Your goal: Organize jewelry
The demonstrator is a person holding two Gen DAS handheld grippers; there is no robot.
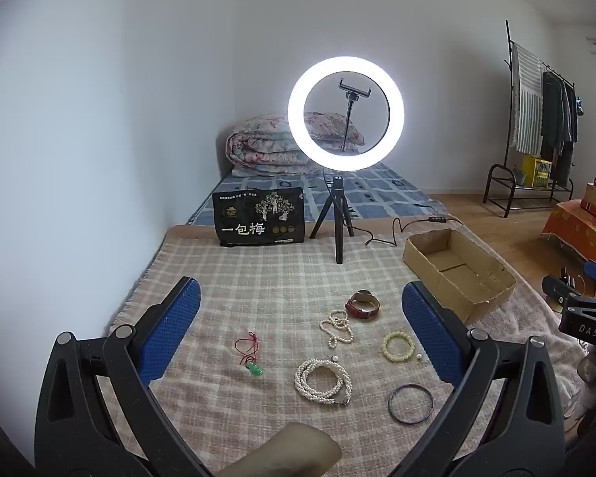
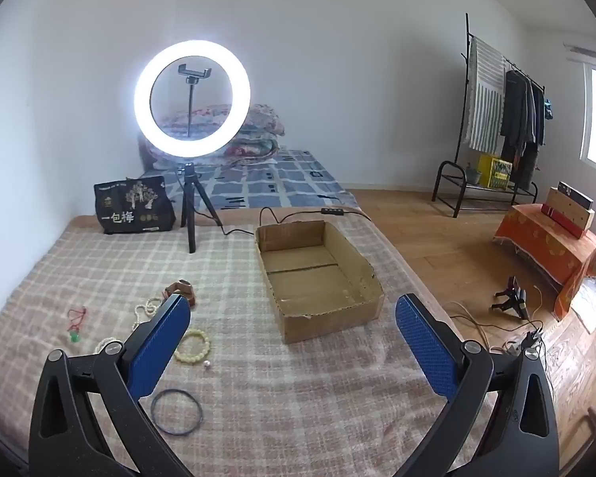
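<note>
Jewelry lies on a plaid blanket (image 1: 258, 278): a brown-strap watch (image 1: 362, 304), a loose pearl strand (image 1: 337, 328), a coiled pearl necklace (image 1: 322, 381), a yellow bead bracelet (image 1: 398, 345), a dark bangle (image 1: 411, 403), a red cord with green pendant (image 1: 252, 357) and a small pearl (image 1: 419, 356). An open cardboard box (image 1: 457, 274) stands to the right. My left gripper (image 1: 301, 298) is open and empty above the jewelry. My right gripper (image 2: 293, 308) is open and empty, in front of the box (image 2: 318, 274), with the bracelet (image 2: 194, 346) and bangle (image 2: 177, 411) at its left.
A lit ring light on a tripod (image 1: 345, 113) and a black snack bag (image 1: 258, 216) stand at the blanket's far side, with its cable (image 2: 274, 214) behind the box. Folded bedding (image 1: 266, 145), a clothes rack (image 2: 496, 119) and an orange-draped table (image 2: 548, 246) lie beyond.
</note>
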